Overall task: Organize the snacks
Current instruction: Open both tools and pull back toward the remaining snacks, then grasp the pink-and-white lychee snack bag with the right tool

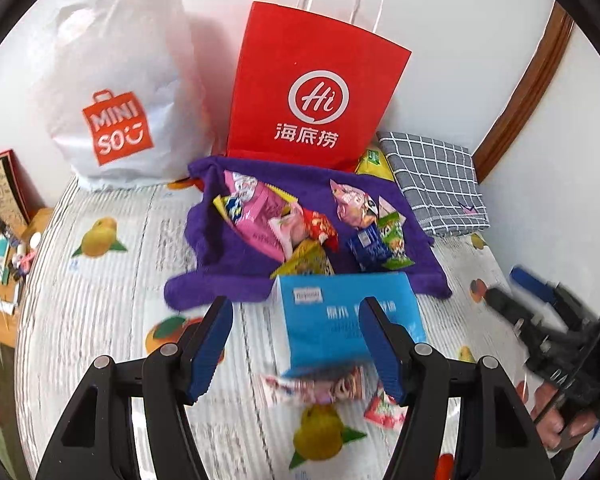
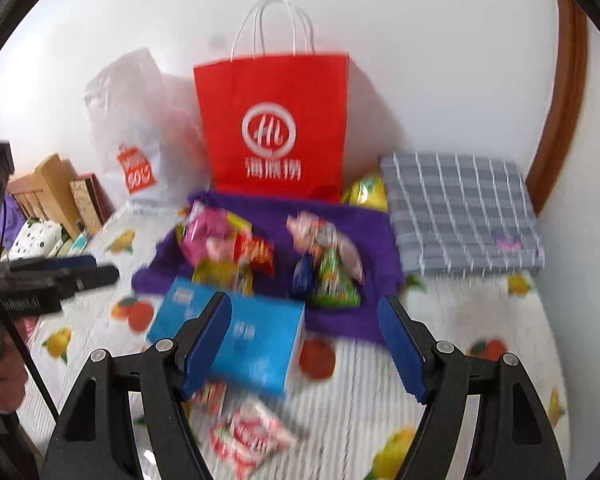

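We see a bed (image 1: 100,320) with a fruit-print sheet carrying everything. At its far edge, against the wall: white Miniso bag (image 1: 116,92) toward the far left, red paper bag (image 1: 312,92) upright at the middle, folded grey checked cloth (image 1: 436,184) in the far right corner. A yellow packet (image 1: 374,162) shows between red bag and checked cloth.

Purple towel (image 1: 228,272) lies spread in front of the red bag, with a pile of snack packets (image 1: 268,216) on it, pink, red, yellow, blue, green. Blue box (image 1: 348,316) sits at the towel's near edge, partly on the sheet. Two loose packets on the sheet toward the near edge: pink one (image 1: 320,390) touching the box, red-and-white one (image 2: 248,436) just beside it.

Left gripper (image 1: 300,340): jaws apart, nothing between the pads, above the blue box. Right gripper (image 2: 304,344): jaws wide apart, nothing held, also over the box and sheet. Right wrist view is blurred.
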`<state>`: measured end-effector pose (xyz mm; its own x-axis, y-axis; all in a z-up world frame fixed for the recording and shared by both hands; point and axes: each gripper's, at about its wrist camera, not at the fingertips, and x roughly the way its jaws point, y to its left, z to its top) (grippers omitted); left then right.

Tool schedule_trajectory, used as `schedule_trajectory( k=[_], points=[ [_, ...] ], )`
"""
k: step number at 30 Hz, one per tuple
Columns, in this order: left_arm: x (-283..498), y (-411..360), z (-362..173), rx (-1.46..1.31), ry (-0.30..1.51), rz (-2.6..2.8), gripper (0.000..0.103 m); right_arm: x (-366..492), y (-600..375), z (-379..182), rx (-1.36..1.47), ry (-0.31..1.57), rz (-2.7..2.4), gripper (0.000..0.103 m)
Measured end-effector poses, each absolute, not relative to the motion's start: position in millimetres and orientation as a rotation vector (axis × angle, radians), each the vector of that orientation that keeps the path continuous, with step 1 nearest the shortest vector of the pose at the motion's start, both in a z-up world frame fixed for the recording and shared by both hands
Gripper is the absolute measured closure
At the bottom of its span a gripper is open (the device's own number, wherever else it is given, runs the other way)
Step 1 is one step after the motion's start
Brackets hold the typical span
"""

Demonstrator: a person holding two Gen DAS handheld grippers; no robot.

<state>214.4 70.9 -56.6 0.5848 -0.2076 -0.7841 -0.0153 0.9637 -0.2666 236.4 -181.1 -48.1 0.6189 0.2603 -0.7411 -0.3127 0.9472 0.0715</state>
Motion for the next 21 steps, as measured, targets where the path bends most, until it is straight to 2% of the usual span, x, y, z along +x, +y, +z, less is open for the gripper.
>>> schedule_trajectory(
  k=[11,21],
  points=[
    [167,88,-77,-0.293,0.95,-0.121,0.04,184,-182,-131,0.067,1.036,0.313,0.028],
    [147,107,-103,-0.305,0.964,-0.118,0.04,181,-167,-169,0.142,1.113,0.296,0.028]
  ],
)
